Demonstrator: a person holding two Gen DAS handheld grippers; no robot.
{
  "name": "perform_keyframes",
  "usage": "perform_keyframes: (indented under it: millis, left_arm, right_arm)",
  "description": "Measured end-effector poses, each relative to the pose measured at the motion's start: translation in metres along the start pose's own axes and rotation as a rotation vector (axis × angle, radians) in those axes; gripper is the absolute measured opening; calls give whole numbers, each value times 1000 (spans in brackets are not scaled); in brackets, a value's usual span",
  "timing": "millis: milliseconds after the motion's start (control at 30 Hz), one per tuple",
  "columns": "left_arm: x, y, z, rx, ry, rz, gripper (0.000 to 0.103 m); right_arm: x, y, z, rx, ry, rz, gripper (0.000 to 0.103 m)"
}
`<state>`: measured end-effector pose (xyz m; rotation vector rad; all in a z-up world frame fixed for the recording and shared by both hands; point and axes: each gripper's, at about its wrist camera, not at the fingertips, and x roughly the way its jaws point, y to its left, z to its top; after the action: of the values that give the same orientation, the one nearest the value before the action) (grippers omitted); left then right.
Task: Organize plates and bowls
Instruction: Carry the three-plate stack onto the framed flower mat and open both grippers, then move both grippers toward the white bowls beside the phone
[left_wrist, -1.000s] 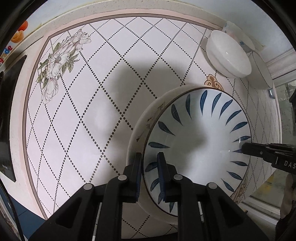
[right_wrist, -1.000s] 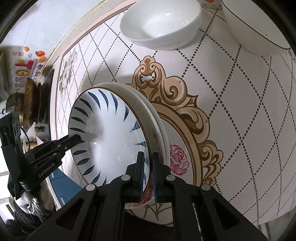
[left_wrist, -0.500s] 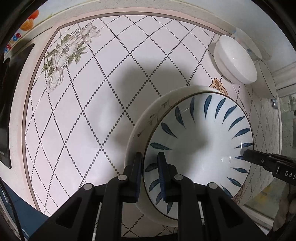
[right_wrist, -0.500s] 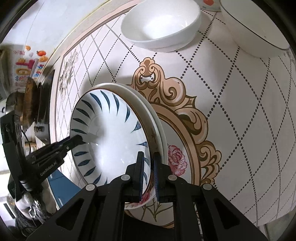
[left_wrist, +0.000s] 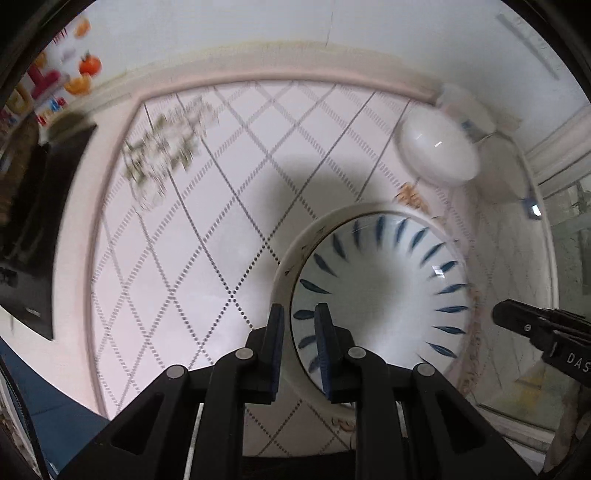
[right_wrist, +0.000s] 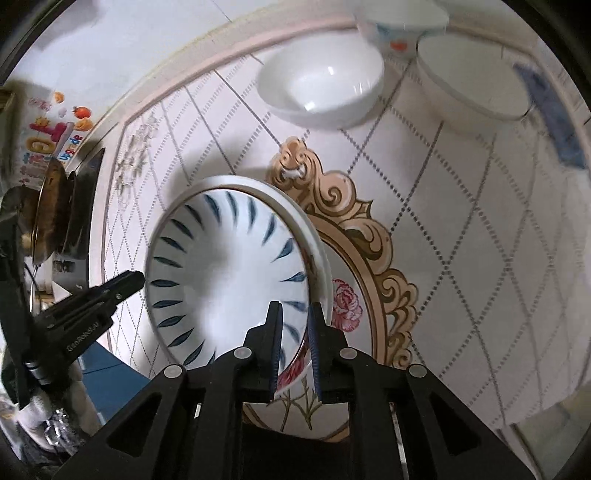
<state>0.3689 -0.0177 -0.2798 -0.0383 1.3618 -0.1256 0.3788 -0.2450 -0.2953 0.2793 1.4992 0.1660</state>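
Nearest, the left gripper (left_wrist: 298, 326) stood slightly spread, straddling the rim of a blue-leaf plate (left_wrist: 384, 295) without pinching it. The right gripper (right_wrist: 295, 325) likewise straddled the opposite rim, loosened. The plate lay stacked in a white plate (right_wrist: 312, 236) on the tiled surface (left_wrist: 184, 258). Farther back sat a white bowl (right_wrist: 321, 85) and another white dish (right_wrist: 476, 85).

Two stacked plates, one blue-leaf patterned plate (right_wrist: 225, 273) on one floral plate (right_wrist: 320, 273), three bowls, one plain white bowl (right_wrist: 321, 88), one thin-rimmed white bowl (right_wrist: 476, 85), one printed bowl (right_wrist: 397, 27), two grippers
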Motion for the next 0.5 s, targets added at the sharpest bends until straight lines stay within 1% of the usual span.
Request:
perform_keyframes:
  millis: [33, 67, 133, 167, 200, 267, 433, 467, 500]
  left_arm:
    - [-14, 0, -2, 6, -19, -1, 16]
    - [-24, -6, -3, 5, -31, -7, 17]
    - [-50, -5, -11, 5, -65, -15, 18]
    - [-62, -4, -15, 8, -84, -18, 20]
    - [-74, -4, -19, 13, -103, -22, 24]
    - [-94, -8, -26, 19, -137, -27, 25]
    - [-128, -6, -47, 44, -194, -29, 37]
    - [-134, -5, -52, 51, -206, -30, 49]
    - [-137, -4, -54, 52, -214, -32, 63]
  right_arm:
    - [-9, 5, -5, -3, -17, -3, 24]
    - [-19, 10, -10, -8, -34, -7, 31]
    - [-41, 23, -23, -15, -73, -4, 36]
    - [-49, 27, -28, -16, -88, -6, 42]
    - [-60, 34, -35, -20, -106, -7, 50]
    - [-79, 45, -47, -25, -138, -4, 57]
    - [-127, 72, -81, -59, -243, -48, 68]
    - [-134, 75, -85, -60, -255, -51, 72]
    - [-144, 79, -94, -63, -274, -59, 76]
